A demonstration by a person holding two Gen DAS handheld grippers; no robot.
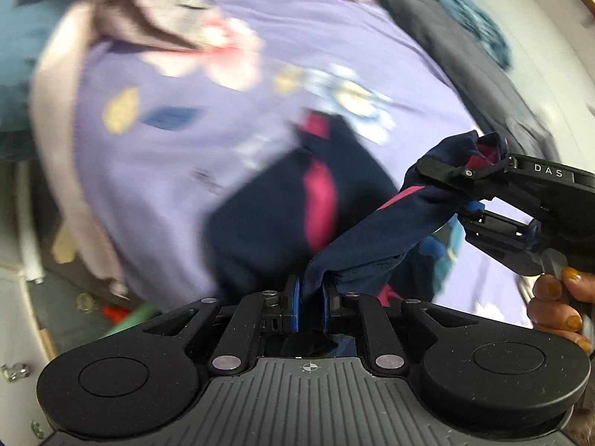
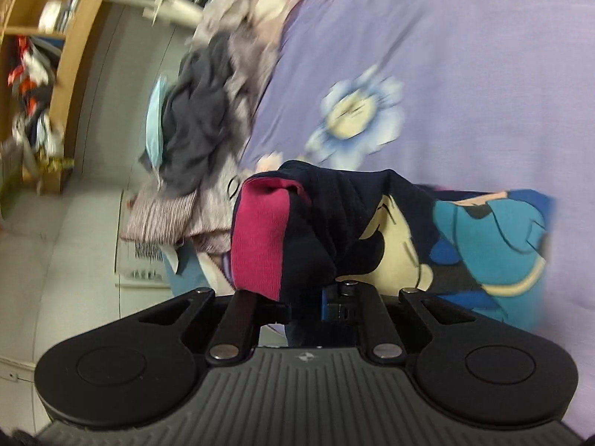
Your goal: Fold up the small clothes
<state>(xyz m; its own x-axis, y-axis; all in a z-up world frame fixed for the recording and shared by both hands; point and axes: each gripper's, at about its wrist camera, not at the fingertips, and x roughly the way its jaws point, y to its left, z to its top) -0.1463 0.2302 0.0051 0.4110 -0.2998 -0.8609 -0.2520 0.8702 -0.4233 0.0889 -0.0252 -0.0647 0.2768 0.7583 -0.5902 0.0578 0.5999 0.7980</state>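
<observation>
A small navy garment (image 1: 357, 238) with pink stripes hangs stretched between both grippers above a purple flowered bedsheet (image 1: 178, 156). My left gripper (image 1: 311, 299) is shut on one bunched edge, its blue pads (image 1: 295, 306) pressing the cloth. To the right, my right gripper (image 1: 461, 189) is shut on the other end, held by a hand (image 1: 557, 297). In the right wrist view the garment (image 2: 334, 215) drapes over my right gripper (image 2: 308, 297), showing a pink panel and hiding the fingertips. Both views are blurred by motion.
A heap of grey and mauve clothes (image 2: 200, 130) lies at the sheet's (image 2: 446, 37) left edge, with a wooden shelf unit (image 2: 74, 37) beyond it. A dark blanket (image 1: 446, 37) lies along the far right of the bed. The floor (image 1: 74, 297) shows at lower left.
</observation>
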